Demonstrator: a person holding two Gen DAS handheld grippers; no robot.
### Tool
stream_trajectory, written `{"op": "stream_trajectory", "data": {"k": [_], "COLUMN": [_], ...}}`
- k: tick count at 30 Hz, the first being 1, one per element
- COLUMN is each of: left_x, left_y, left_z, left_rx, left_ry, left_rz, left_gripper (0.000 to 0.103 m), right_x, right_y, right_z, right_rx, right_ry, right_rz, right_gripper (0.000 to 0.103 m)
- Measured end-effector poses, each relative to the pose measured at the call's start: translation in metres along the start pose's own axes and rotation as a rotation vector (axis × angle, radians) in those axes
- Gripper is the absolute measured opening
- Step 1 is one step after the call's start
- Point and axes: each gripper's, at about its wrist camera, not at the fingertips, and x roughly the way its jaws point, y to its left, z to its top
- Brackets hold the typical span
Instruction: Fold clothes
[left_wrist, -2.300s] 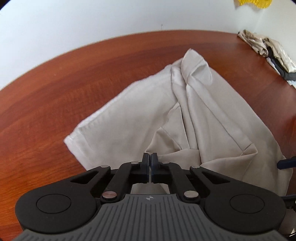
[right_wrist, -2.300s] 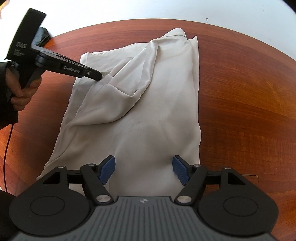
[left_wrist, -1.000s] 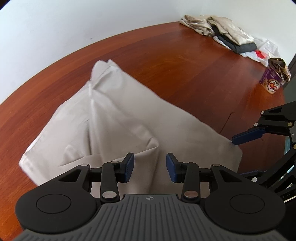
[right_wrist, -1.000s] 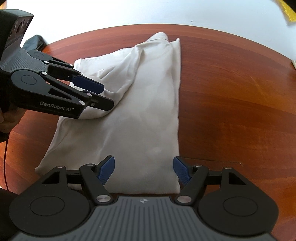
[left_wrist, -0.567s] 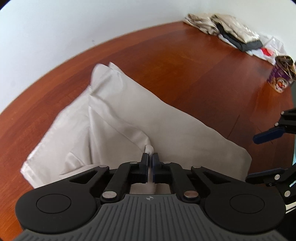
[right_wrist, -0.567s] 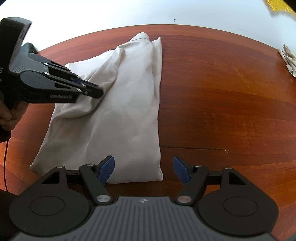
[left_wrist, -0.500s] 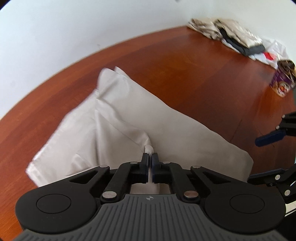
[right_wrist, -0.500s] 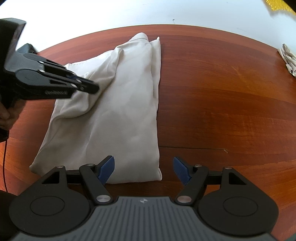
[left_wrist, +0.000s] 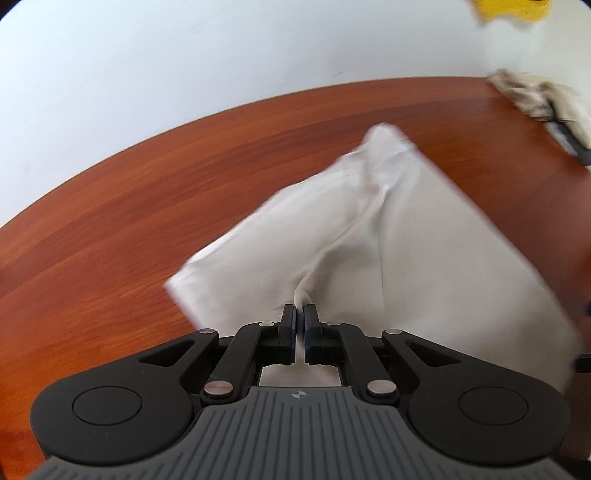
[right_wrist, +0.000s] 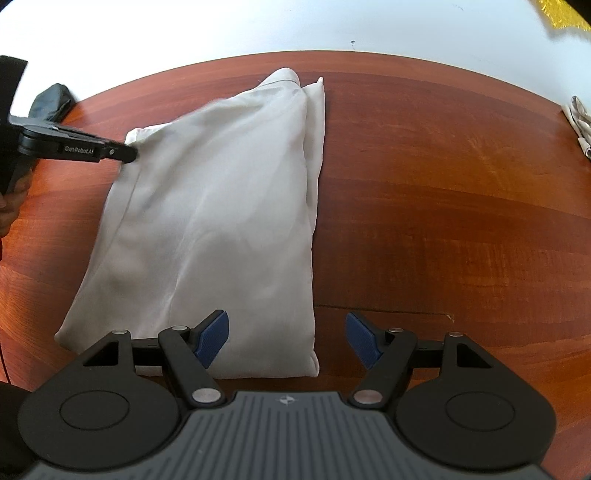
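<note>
Wooden bench (right_wrist: 443, 184) carried the beige garment (right_wrist: 221, 221), lying half-folded. Left claw (left_wrist: 300, 314) was clamped on a pinch of its left edge; right claw (right_wrist: 287, 338) gaped empty over the near hem. Judgement: drag edge outward low, keep fabric taut, flatten creases.

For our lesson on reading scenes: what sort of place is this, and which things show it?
Probably a room at home: a reddish wooden table against a plain white wall, a beige garment spread for folding, more clothes piled at the far edge.

My pale beige cloth garment (right_wrist: 218, 221) lies folded lengthwise on the wood, its straight edge right, left edge pinched up, rumpled.
</note>
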Motion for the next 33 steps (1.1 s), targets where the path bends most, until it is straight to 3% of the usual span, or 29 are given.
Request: {"op": "stream_trajectory", "data": {"k": [4, 8, 9, 20, 33], "left_x": [-0.008, -0.022, -0.025, -0.063, -0.088], "left_y": [0.007, 0.005, 0.004, -0.025, -0.053], "left_z": [-0.012, -0.026, -0.030, -0.083, -0.136], "left_rx": [-0.004, 0.012, 0.015, 0.068, -0.035], "left_ry": [0.002, 0.001, 0.000, 0.042, 0.073], "left_rz": [-0.004, -0.027, -0.035, -0.136, -0.158], "left_gripper": [0.013, 0.039, 0.041, 0.050, 0.053], "right_x": [0.000, 0.002, 0.003, 0.009, 0.015], "right_y": [-0.004, -0.008, -0.008, -0.016, -0.020], "right_z": [0.000, 0.000, 0.000, -0.008, -0.008], "right_rx": [-0.009, -0.033, -0.042, -0.188, -0.333], "right_ry": [0.008, 0.021, 0.024, 0.067, 0.079], "right_rz": [0.002, 0.010, 0.013, 0.073, 0.157], "right_gripper": [0.077, 0.077, 0.077, 0.077, 0.077]}}
